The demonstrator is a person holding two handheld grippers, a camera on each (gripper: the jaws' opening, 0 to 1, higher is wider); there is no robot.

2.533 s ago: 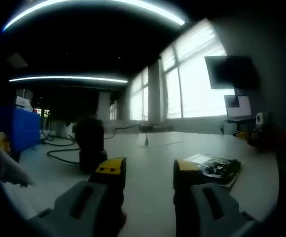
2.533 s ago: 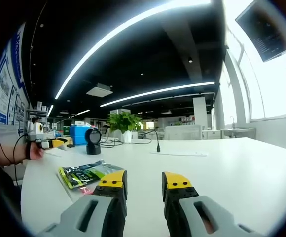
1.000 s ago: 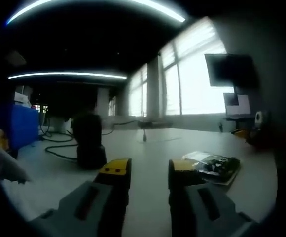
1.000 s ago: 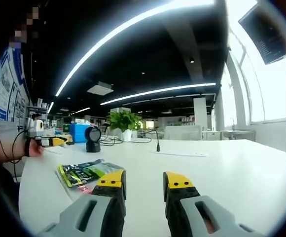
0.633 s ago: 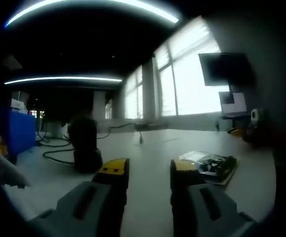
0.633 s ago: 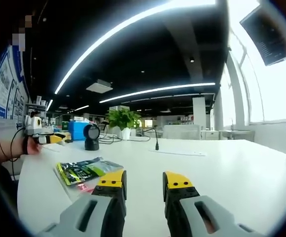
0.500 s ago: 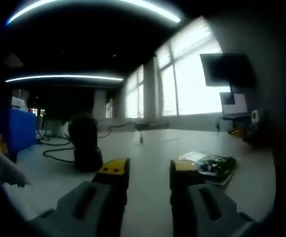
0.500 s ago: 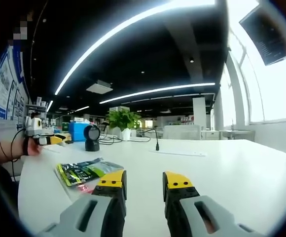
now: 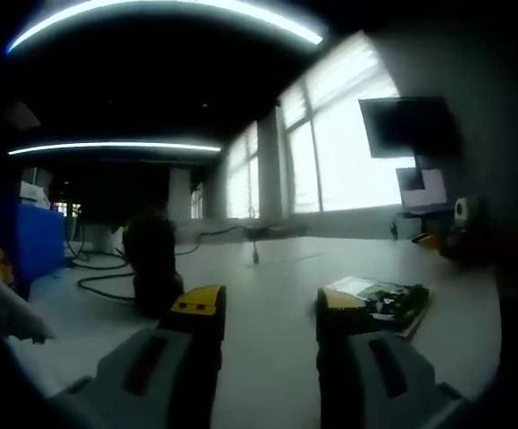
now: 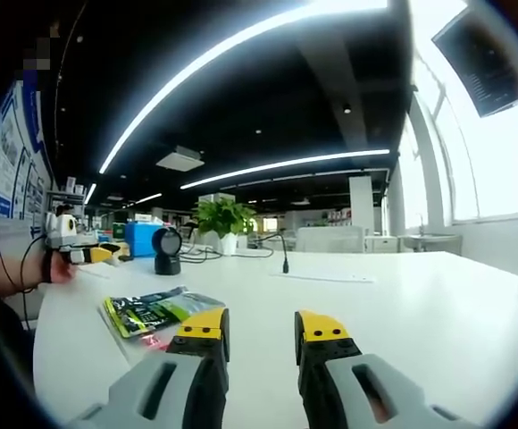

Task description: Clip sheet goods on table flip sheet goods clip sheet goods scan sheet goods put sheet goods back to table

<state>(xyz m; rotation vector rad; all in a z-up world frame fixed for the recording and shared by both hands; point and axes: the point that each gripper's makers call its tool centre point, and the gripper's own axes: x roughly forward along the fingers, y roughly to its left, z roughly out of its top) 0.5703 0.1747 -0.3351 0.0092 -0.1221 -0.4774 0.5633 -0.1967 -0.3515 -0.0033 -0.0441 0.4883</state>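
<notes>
Both the left gripper point(image 9: 263, 308) and right gripper point(image 10: 261, 329) hover part-open and empty near the flat sheet goods point(image 10: 156, 310) on the table point(image 10: 402, 304), so the first clip seems pending, needing a low approach to its edge.

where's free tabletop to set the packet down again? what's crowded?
Judging by the right gripper view, the white table is bare ahead and right of the right gripper, out to the thin stand. Crowded: the left side, with the green packet, black scanner, cables and the left gripper.
</notes>
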